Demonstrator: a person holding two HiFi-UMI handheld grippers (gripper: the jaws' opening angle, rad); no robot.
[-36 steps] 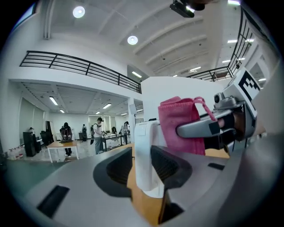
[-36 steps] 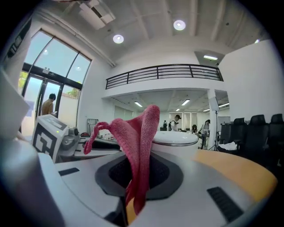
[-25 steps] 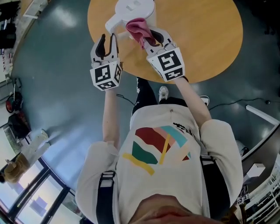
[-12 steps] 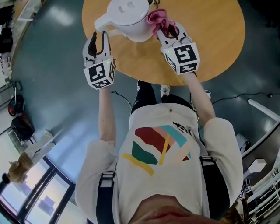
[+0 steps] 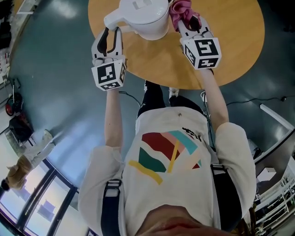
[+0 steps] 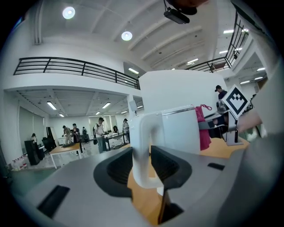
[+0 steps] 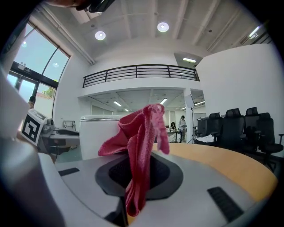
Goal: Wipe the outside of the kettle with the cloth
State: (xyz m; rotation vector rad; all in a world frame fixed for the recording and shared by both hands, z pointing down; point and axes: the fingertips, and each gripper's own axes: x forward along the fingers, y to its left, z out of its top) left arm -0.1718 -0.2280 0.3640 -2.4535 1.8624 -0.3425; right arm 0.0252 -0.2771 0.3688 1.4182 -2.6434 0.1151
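Note:
A white kettle point(image 5: 140, 16) stands on the round wooden table point(image 5: 221, 50), its handle point(image 5: 115, 22) pointing left. My left gripper point(image 5: 112, 33) is at that handle; in the left gripper view the handle point(image 6: 144, 150) fills the gap between both pads and the jaws are shut on it. My right gripper point(image 5: 188, 20) is shut on a pink cloth point(image 5: 179, 8), held against the kettle's right side. In the right gripper view the cloth point(image 7: 142, 146) hangs bunched from the jaws, with the kettle body point(image 7: 100, 137) just to its left. The left gripper view shows the cloth point(image 6: 202, 128) beside the kettle wall point(image 6: 177, 111).
The table's near edge lies just under both grippers, with dark floor and cables point(image 5: 239, 108) below it. Black office chairs point(image 7: 248, 128) stand beyond the table's far side. People point(image 6: 100, 133) and desks are far off in the hall.
My right gripper carried the cloth from the kettle's front round to its right side. My left gripper moved up from the table edge onto the handle.

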